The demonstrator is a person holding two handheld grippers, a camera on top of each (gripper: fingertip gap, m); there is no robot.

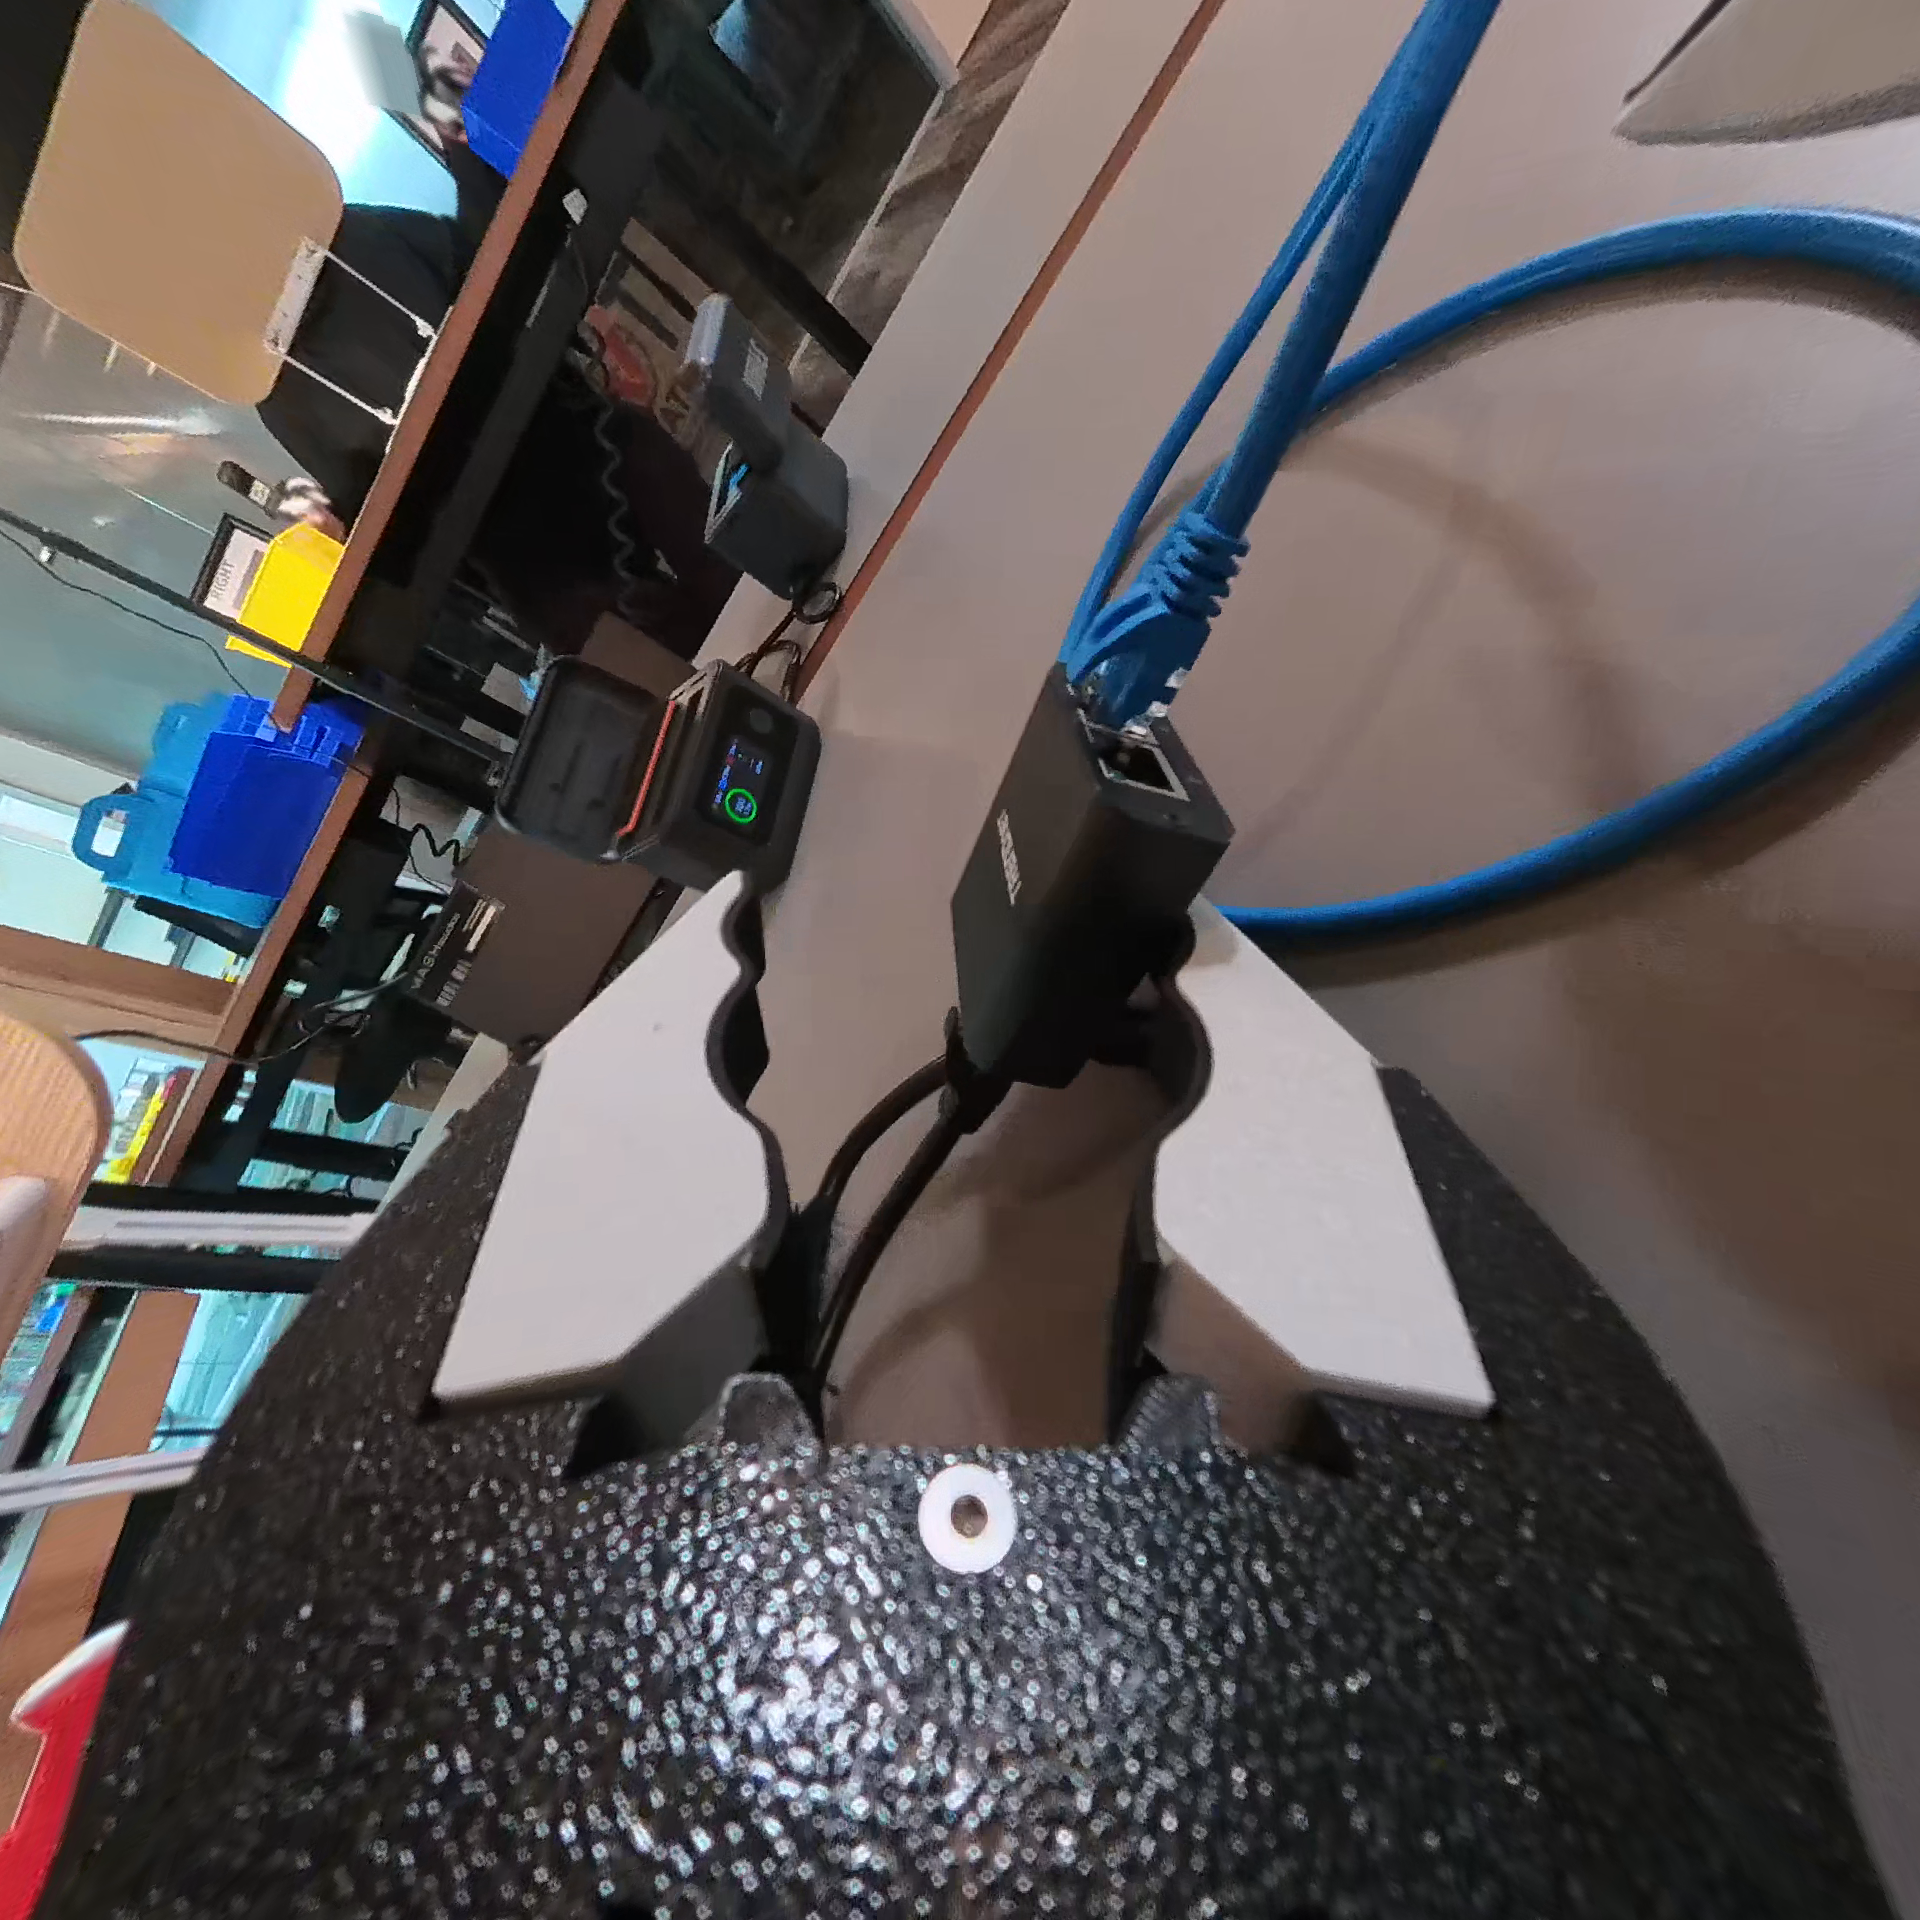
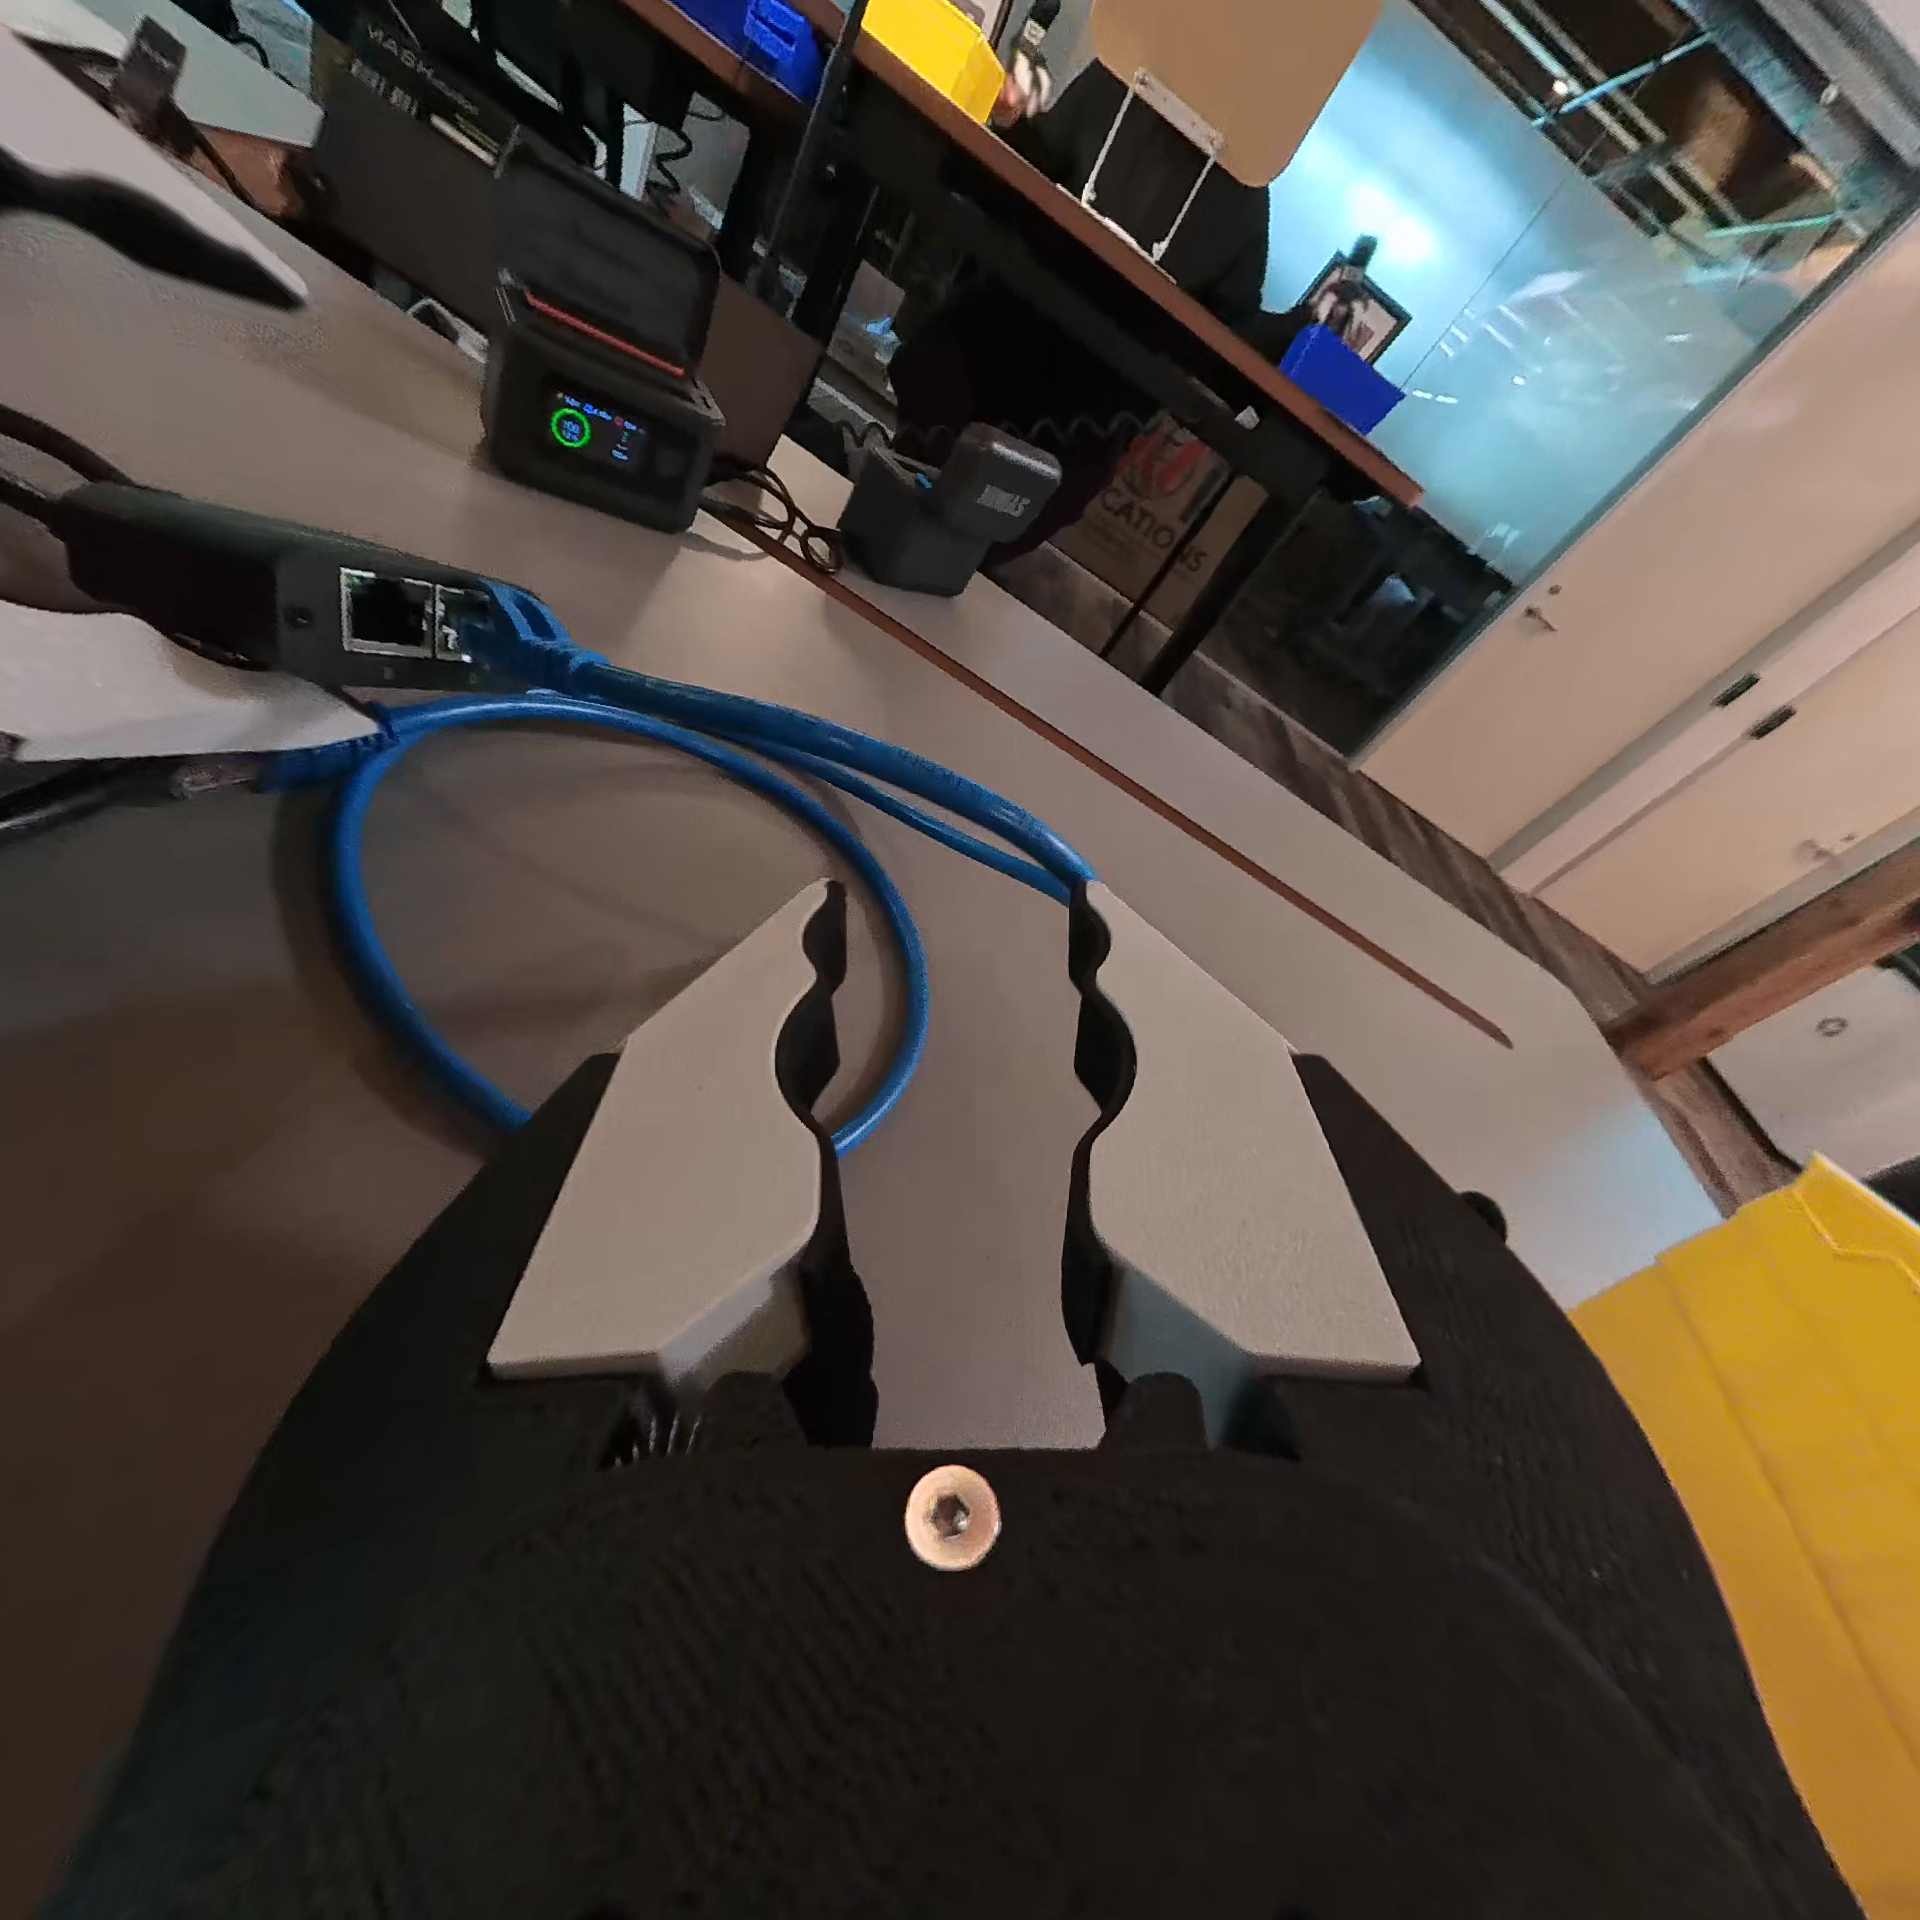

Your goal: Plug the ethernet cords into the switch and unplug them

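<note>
Fingers of both grippers are spread apart, so the loose plug (image 2: 223, 774) at left should be pinched squarely and aligned with the switch (image 2: 312, 613).

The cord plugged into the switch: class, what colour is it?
Blue; the cord shows best in the right wrist view, entering the switch.

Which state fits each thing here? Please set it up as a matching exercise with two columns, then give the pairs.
Column one:
1. switch
2. blue ethernet cord
3. left gripper
4. right gripper

Column two:
A. open, holding nothing
B. one end plugged into a port, looped on the table
C. black box with one port free
D. open, one finger against the box

Pairs: 1-C, 2-B, 3-D, 4-A
</note>
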